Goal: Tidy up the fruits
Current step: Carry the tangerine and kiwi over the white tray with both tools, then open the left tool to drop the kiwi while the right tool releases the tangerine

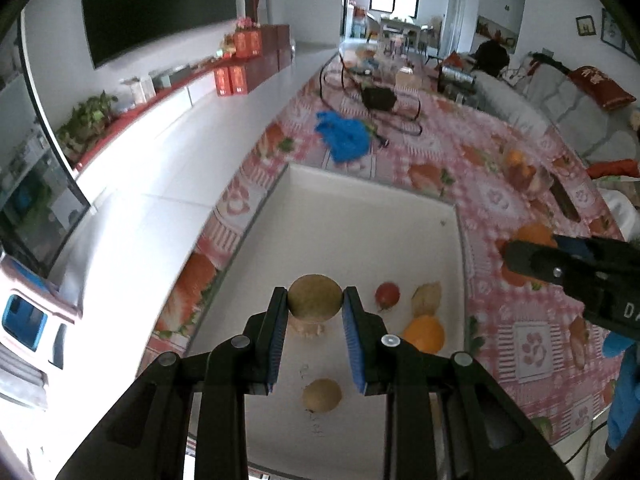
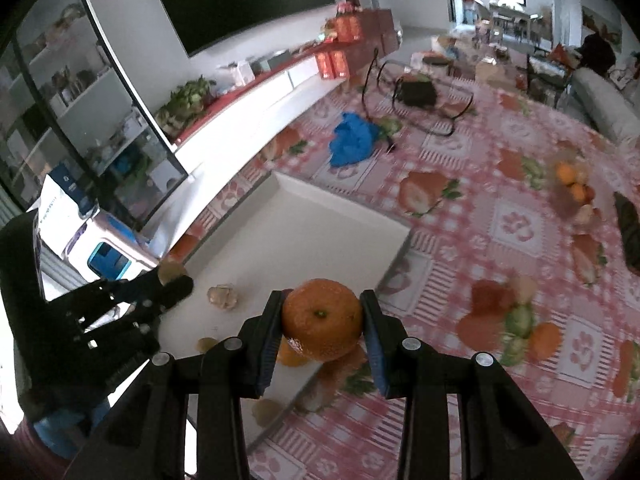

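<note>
The left tongs (image 1: pixel 315 306) clamp a firm, light kiwi (image 1: pixel 315 295) across its middle above the white tray (image 1: pixel 360 216), while the right tongs (image 2: pixel 322 312) pinch a soft-skinned, bruisable orange (image 2: pixel 322 318) at its equator over the tray's near edge.

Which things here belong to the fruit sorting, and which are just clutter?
Job:
- kiwi in left gripper
- orange in right gripper
- white tray
- tray fruit: second kiwi, red fruit, second orange

Lying about:
- blue cloth
- black cables
</note>
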A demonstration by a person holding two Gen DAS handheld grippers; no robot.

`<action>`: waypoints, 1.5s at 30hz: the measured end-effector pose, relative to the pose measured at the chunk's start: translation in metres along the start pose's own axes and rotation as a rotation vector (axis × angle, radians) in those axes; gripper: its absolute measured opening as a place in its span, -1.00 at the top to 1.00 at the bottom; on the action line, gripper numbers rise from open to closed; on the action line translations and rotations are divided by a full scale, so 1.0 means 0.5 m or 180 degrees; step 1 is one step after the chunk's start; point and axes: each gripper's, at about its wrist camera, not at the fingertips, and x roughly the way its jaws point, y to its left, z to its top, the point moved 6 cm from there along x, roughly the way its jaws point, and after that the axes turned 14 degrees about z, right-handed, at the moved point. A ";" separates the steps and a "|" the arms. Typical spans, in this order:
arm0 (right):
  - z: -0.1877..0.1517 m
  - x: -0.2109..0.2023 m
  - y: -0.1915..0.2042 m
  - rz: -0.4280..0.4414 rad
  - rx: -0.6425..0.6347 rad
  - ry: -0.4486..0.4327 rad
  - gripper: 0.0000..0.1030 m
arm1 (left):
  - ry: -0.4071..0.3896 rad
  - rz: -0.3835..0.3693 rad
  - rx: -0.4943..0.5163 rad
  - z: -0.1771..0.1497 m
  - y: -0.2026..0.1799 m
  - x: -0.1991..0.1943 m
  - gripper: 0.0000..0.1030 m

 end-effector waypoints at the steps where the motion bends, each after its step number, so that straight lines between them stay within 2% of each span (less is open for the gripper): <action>1: 0.000 0.012 0.000 -0.0003 0.0006 0.0033 0.24 | 0.0036 0.0001 0.0012 -0.006 -0.001 0.013 0.41; 15: -0.008 0.113 -0.009 -0.0073 0.0075 0.0317 0.24 | 0.0163 0.0008 0.0088 -0.011 -0.022 0.076 0.41; 45: -0.010 0.149 -0.023 -0.0113 0.0115 0.0415 0.21 | 0.0229 0.0003 0.0131 -0.015 -0.043 0.096 0.41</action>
